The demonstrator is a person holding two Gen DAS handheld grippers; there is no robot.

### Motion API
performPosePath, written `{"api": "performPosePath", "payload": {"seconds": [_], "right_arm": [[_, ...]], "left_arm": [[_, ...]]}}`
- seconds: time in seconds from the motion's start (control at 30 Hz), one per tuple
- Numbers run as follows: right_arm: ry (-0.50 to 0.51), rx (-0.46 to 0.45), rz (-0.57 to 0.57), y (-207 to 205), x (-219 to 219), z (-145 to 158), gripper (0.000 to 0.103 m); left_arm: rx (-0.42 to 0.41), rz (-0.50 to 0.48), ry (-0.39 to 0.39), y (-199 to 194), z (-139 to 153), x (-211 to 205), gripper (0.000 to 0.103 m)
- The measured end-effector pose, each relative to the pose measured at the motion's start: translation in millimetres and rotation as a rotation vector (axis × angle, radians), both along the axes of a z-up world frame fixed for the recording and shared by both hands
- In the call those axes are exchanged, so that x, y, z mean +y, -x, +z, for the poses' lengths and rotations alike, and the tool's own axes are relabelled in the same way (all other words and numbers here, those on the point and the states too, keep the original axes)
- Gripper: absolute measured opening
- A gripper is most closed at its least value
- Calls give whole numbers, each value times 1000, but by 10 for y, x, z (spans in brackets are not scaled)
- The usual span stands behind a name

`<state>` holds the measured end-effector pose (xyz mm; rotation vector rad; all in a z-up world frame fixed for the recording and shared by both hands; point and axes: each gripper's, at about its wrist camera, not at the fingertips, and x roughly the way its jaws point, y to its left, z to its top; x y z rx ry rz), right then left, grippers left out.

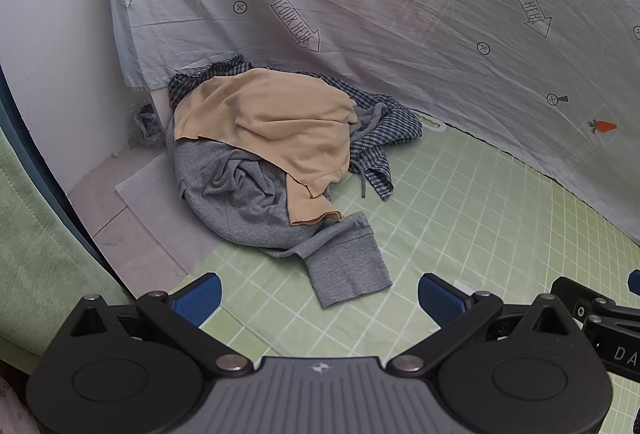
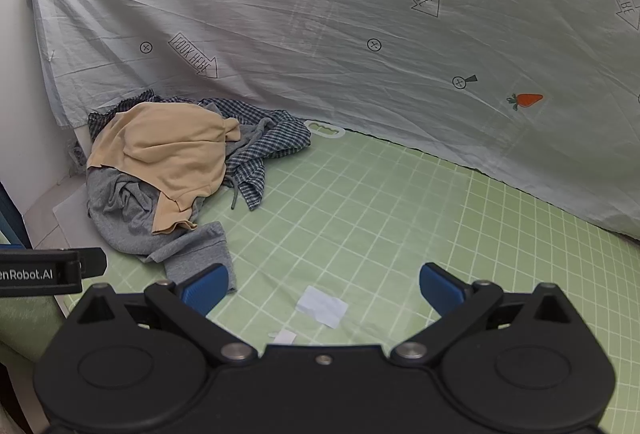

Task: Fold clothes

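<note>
A heap of clothes lies at the far left of the green gridded mat [image 1: 460, 202] [image 2: 380, 210]. On top is a tan garment [image 1: 276, 122] [image 2: 168, 150], under it a grey sweatshirt [image 1: 256, 210] [image 2: 132, 218] whose cuff [image 1: 352, 274] reaches toward me, and behind them a dark checked shirt [image 1: 380, 130] [image 2: 260, 146]. My left gripper [image 1: 320, 298] is open, just short of the grey cuff, with nothing between its blue pads. My right gripper [image 2: 324, 286] is open above bare mat, its left pad [image 2: 204, 288] beside the cuff.
A pale sheet [image 1: 400, 14] [image 2: 360, 34] printed with carrots and arrows hangs behind the mat. A white wall [image 1: 52, 54] and a white board [image 1: 160, 202] are on the left. Two white paper scraps [image 2: 322, 305] lie on the mat. A green cushion [image 1: 36, 242] borders the left.
</note>
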<state>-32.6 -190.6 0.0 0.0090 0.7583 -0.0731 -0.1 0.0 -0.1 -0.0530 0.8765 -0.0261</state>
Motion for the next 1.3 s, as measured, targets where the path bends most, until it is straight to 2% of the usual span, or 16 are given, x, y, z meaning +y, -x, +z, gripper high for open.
{"api": "performPosePath", "payload": {"seconds": [1.3], "right_arm": [[15, 3, -1, 10, 1, 4, 103]], "left_arm": [[-4, 6, -11, -2, 14, 2, 103]]}}
